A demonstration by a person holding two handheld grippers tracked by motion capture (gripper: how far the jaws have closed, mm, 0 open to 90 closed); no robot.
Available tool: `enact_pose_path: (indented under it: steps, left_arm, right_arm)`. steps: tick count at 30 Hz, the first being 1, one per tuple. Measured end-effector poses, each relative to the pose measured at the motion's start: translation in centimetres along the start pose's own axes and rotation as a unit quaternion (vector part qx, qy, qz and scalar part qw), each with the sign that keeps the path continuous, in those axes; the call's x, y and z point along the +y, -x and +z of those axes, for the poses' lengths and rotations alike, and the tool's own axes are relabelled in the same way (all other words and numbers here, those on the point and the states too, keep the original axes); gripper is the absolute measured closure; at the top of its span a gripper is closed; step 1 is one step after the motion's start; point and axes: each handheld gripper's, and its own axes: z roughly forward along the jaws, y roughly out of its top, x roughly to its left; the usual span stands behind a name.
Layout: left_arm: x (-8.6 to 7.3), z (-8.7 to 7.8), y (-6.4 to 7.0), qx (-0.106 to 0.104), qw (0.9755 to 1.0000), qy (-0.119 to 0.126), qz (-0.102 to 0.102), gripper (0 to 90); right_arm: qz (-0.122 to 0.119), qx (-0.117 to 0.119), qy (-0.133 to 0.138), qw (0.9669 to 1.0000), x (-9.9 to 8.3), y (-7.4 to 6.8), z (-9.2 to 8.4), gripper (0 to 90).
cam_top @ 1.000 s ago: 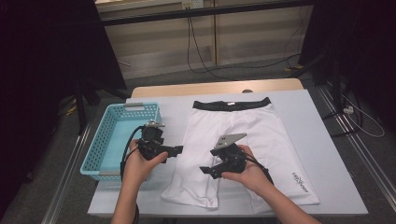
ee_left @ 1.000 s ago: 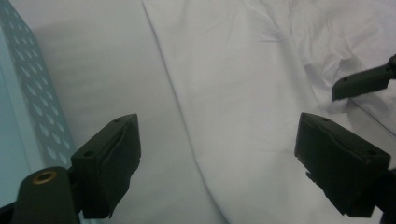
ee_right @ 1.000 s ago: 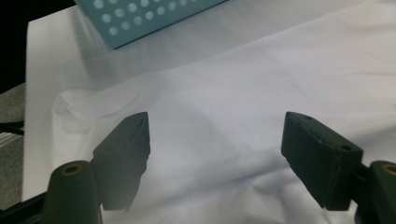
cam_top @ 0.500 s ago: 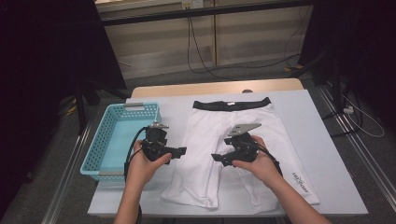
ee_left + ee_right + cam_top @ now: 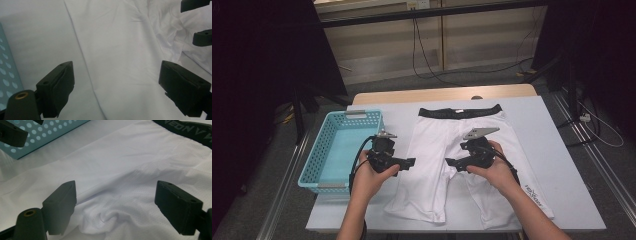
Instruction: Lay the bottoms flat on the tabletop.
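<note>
White shorts [image 5: 447, 145] with a black waistband [image 5: 460, 111] lie flat on the table, legs toward me. My left gripper [image 5: 408, 163] hovers over the left leg's outer edge, open, jaws pointing right. In the left gripper view it [image 5: 117, 67] spans smooth white shorts [image 5: 120, 37] with nothing held. My right gripper [image 5: 451, 162] hangs over the crotch area, pointing left at the other one. Its jaws have just been opening; in the right gripper view it [image 5: 116, 185] stands open above a small pucker [image 5: 107, 216] in the shorts [image 5: 125, 157], nothing between the pads.
A light blue plastic basket [image 5: 312, 170] stands left of the shorts, beside my left hand, and shows in the right gripper view as the basket [image 5: 50, 132]. The grey table [image 5: 557, 150] has bare room to the right. A wooden strip [image 5: 442, 94] runs along the far edge.
My right hand has moved right and a little farther away, from the left leg to the middle of the shorts. The left hand has stayed nearly still.
</note>
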Motion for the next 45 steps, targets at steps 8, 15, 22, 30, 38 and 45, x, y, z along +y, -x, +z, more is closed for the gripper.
enact_pose_path:
  steps: [8,15,22,30,38,45]
  left_arm:
    - [0.0,0.3,0.5,-0.005,0.9999,-0.002,0.009,13.4]
    - [0.7,0.3,0.0,-0.005,0.9999,0.005,0.01,13.3]
    - [1.2,0.6,-0.3,-0.002,1.0,0.006,0.005,13.2]
    - [0.8,0.7,0.0,-0.006,0.9999,0.008,0.008,12.9]
    - [1.0,1.2,-0.1,-0.008,0.9999,0.011,0.005,12.9]
    - [0.9,0.6,0.4,-0.016,0.9997,0.015,0.011,12.7]
  right_arm:
    - [-0.003,-0.011,-0.006,0.9999,0.2,-0.1,0.5,17.4]
    - [-0.008,-0.01,-0.009,0.9999,0.2,-0.6,0.5,16.7]
    - [-0.012,-0.005,-0.014,0.9998,0.2,-1.0,0.7,16.1]
    - [-0.006,-0.018,-0.007,0.9998,0.9,-0.7,1.4,16.2]
    - [-0.013,-0.022,-0.011,0.9996,1.6,-1.1,2.0,16.2]
    - [-0.003,-0.045,-0.017,0.9988,3.3,-0.5,3.5,16.9]
